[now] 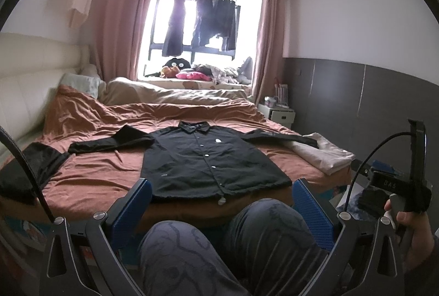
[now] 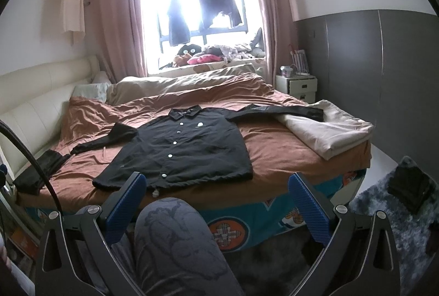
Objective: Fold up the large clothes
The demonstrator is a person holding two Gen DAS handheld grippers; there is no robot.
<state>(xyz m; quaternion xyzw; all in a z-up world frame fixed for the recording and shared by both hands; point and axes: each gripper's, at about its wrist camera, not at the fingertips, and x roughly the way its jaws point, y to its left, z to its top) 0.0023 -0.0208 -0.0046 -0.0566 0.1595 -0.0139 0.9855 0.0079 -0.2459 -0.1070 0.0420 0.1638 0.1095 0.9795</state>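
A black long-sleeved button shirt (image 1: 211, 158) lies flat, front up, on the rust-brown bed cover (image 1: 104, 172), collar far, hem near the bed's front edge, both sleeves spread out sideways. It also shows in the right wrist view (image 2: 186, 150). My left gripper (image 1: 222, 194) is open and empty, held back from the bed above the person's knees (image 1: 247, 235). My right gripper (image 2: 216, 189) is open and empty, also short of the bed edge. The right gripper's body shows in a hand at the right of the left wrist view (image 1: 403, 194).
A folded cream blanket (image 2: 326, 131) lies on the bed's right corner under the shirt's right sleeve. A dark garment (image 1: 24, 175) lies at the left edge. A white nightstand (image 2: 296, 86) stands far right. A grey rug (image 2: 397, 208) with a dark cloth lies on the floor.
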